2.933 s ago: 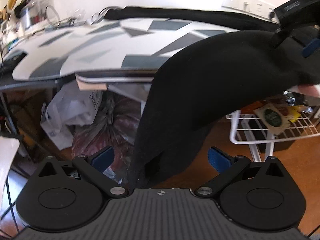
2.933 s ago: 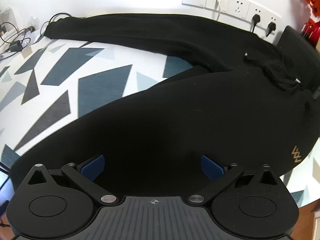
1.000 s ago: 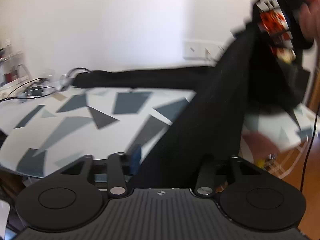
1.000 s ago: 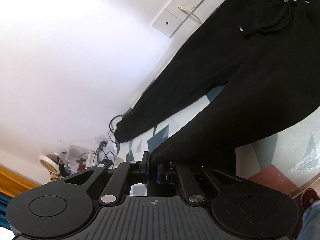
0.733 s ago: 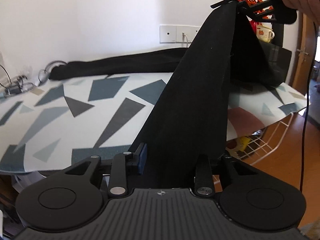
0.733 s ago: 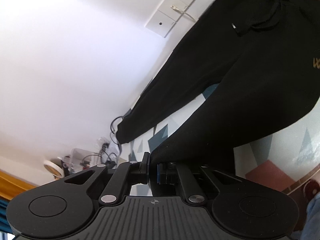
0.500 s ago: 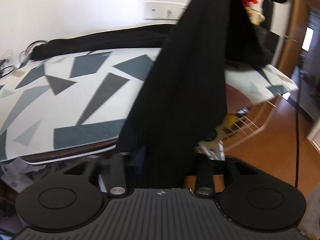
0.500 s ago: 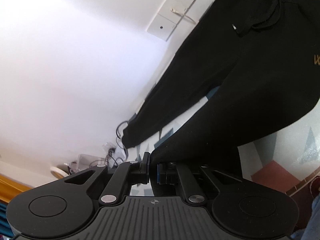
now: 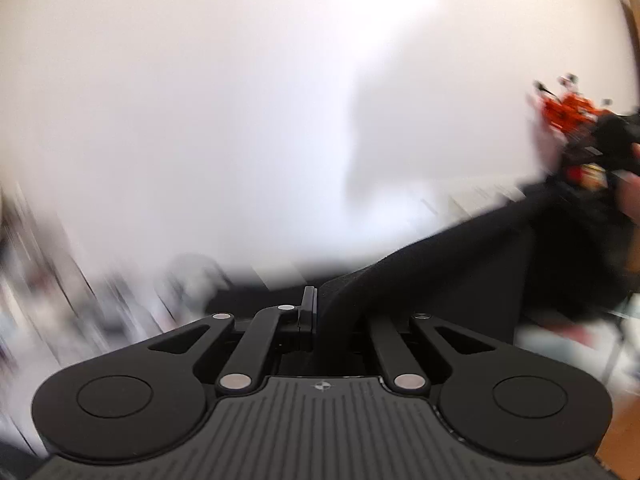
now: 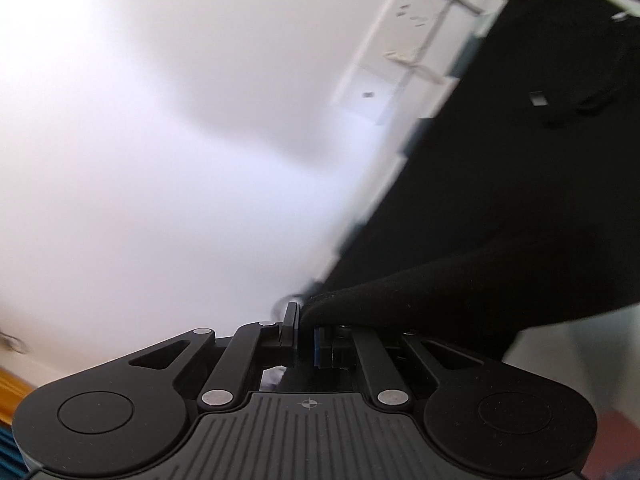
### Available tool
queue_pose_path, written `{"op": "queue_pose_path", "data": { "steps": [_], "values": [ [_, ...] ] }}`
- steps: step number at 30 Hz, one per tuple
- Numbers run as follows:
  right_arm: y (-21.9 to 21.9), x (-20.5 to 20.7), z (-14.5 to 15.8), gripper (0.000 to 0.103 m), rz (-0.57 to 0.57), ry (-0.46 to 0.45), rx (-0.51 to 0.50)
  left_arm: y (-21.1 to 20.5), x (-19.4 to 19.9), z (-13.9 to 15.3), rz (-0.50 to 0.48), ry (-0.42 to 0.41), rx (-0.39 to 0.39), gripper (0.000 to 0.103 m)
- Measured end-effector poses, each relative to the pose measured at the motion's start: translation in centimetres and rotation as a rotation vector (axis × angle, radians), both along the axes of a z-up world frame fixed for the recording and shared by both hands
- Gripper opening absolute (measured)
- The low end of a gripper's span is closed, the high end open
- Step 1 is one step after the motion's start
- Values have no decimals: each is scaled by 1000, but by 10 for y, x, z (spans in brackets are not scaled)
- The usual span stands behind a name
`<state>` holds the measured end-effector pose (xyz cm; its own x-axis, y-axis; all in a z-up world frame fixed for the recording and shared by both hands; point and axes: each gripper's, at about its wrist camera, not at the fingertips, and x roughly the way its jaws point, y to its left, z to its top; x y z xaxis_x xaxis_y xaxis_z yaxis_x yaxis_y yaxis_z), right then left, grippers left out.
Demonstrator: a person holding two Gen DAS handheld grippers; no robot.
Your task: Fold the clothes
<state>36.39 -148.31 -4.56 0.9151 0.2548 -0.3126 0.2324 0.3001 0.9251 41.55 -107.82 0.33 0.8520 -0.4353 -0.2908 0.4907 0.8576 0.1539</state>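
Both views blur. My left gripper (image 9: 334, 320) and right gripper (image 10: 308, 330) each pinch the black trousers (image 10: 500, 200), lifted at frame right; fold unfinished, I judge.

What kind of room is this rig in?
Probably a home room, hedged because both views are blurred. White wall with socket plates and a plugged-in cable, black trousers shut in both the left gripper and right gripper, and an orange ornament.

white wall (image 9: 200, 100) fills both views, heavy motion blur; socket strip (image 10: 404, 60) on it, orange-brown floor (image 9: 616, 432) bottom right
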Motion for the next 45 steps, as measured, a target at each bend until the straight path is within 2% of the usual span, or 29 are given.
{"op": "queue_pose_path", "data": {
  "steps": [2,3,5,6,8,10,12,14,18,22,24,27,31,34,37,39,42,45],
  "values": [
    [2,14,7,6,22,-48,4,-4,13,23,-2,-129,68,4],
    [4,19,10,6,34,-60,-15,-7,19,25,-11,-163,123,5],
    [9,28,10,6,66,-59,-58,-5,31,9,-22,-148,214,5],
    [12,33,5,6,93,-25,-68,-4,38,1,-27,-140,259,5],
    [20,43,-11,6,153,69,-74,6,55,-32,-33,6,264,5],
    [32,47,-42,6,216,195,-72,19,69,-79,-30,187,278,6],
    [48,44,-69,6,270,318,-81,29,73,-122,-21,327,316,6],
    [64,37,-91,6,309,422,-98,44,64,-149,-48,423,302,7],
    [83,8,-102,6,285,492,-111,68,42,-165,-90,489,272,18],
    [96,-19,-105,6,185,522,-129,89,36,-159,-158,589,196,31],
    [106,-33,-111,6,138,539,-158,104,33,-157,-184,599,180,45],
    [118,-41,-119,6,101,580,-222,135,27,-166,-181,567,166,54],
    [142,-49,-120,6,81,598,-315,151,27,-181,-127,527,178,55],
    [148,-50,-124,6,58,602,-303,140,26,-187,-108,447,230,52],
    [154,-50,-128,6,35,606,-292,136,38,-185,-67,400,217,51],
    [158,-51,-130,7,20,608,-284,141,55,-182,-17,407,173,51],
    [164,-53,-135,10,-1,610,-275,142,77,-179,11,403,166,51],
    [168,-62,-136,17,-18,595,-274,136,87,-181,3,394,212,52]
  ]
}}
